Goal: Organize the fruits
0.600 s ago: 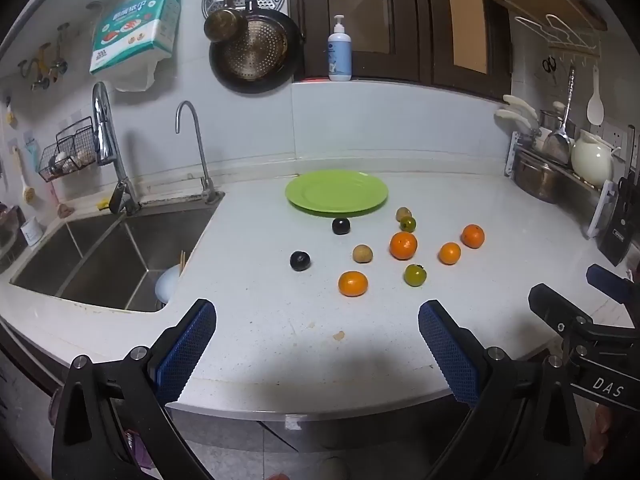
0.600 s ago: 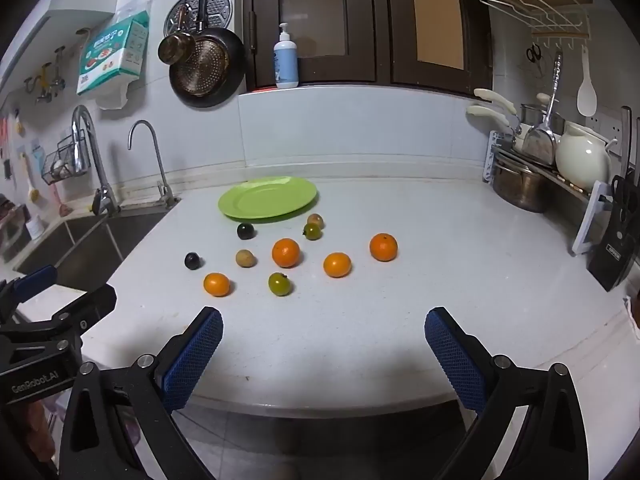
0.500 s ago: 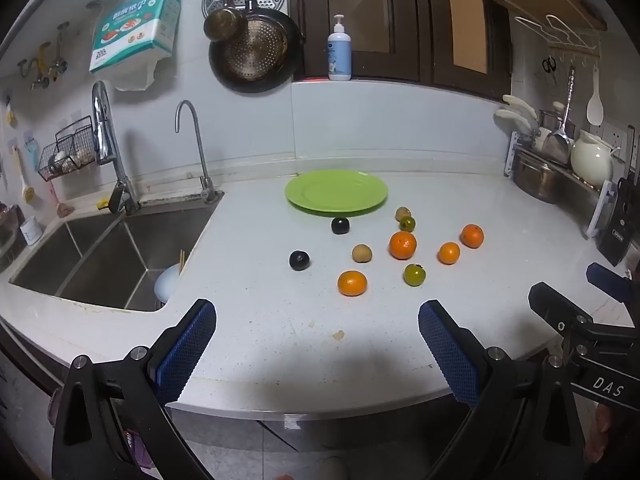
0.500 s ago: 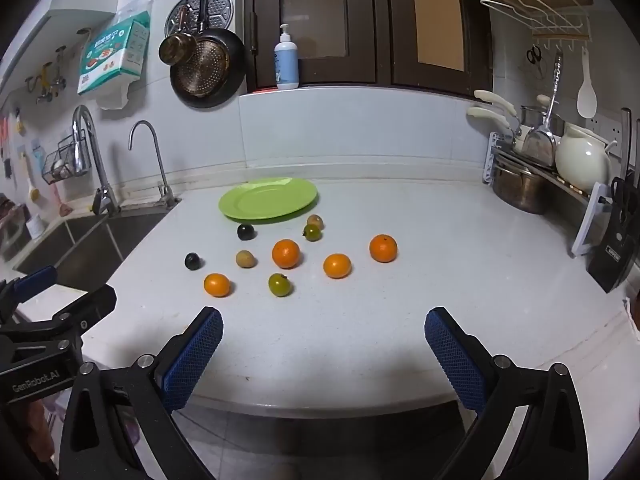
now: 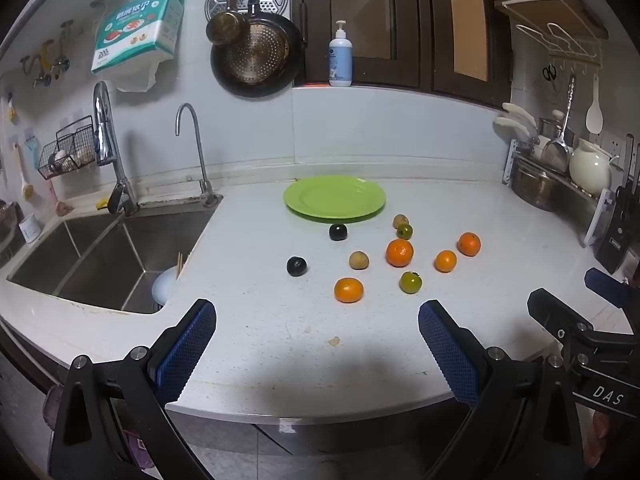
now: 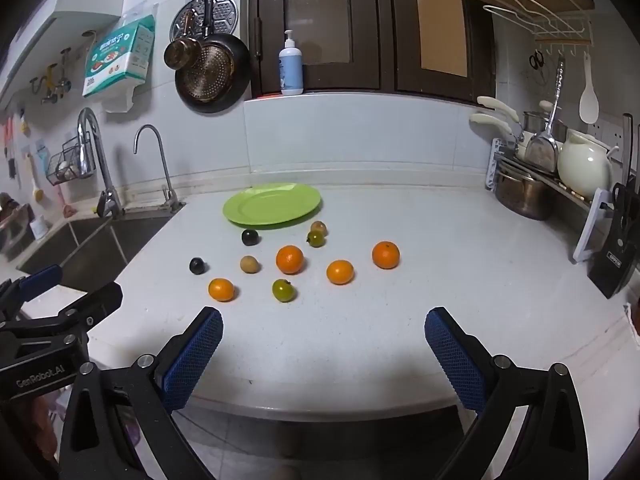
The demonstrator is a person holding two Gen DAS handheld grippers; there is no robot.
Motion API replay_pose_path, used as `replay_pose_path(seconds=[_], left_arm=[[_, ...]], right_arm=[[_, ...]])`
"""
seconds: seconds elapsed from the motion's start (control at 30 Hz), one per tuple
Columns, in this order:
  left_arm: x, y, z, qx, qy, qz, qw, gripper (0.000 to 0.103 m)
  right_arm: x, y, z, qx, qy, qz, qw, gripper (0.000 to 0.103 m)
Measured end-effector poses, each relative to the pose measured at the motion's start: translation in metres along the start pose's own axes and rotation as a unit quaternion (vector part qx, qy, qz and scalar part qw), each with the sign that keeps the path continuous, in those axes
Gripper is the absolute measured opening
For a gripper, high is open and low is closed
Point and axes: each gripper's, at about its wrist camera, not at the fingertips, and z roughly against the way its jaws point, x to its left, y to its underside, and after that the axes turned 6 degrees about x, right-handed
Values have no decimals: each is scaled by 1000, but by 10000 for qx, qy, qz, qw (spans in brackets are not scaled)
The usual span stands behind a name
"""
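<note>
Both grippers, left [image 5: 316, 344] and right [image 6: 323, 350], wide apart, empty. Best to start with nearest orange [image 5: 348, 289]: straddle it squarely, squeeze gently, carry to green plate [image 5: 334, 197].

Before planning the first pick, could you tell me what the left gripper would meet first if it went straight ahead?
Probably the bare counter; the open left gripper points down at it. The nearest orange lies just beyond, slightly right; depth is unclear.
</note>
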Motion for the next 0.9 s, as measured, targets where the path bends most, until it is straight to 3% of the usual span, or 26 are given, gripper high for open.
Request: replay_pose_path(seconds=[0.9], left_arm=[[-2,-2,23,-308,-95,-75,9995,103]], right_arm=[[1,5,11,-218,-111,53,9997,102]])
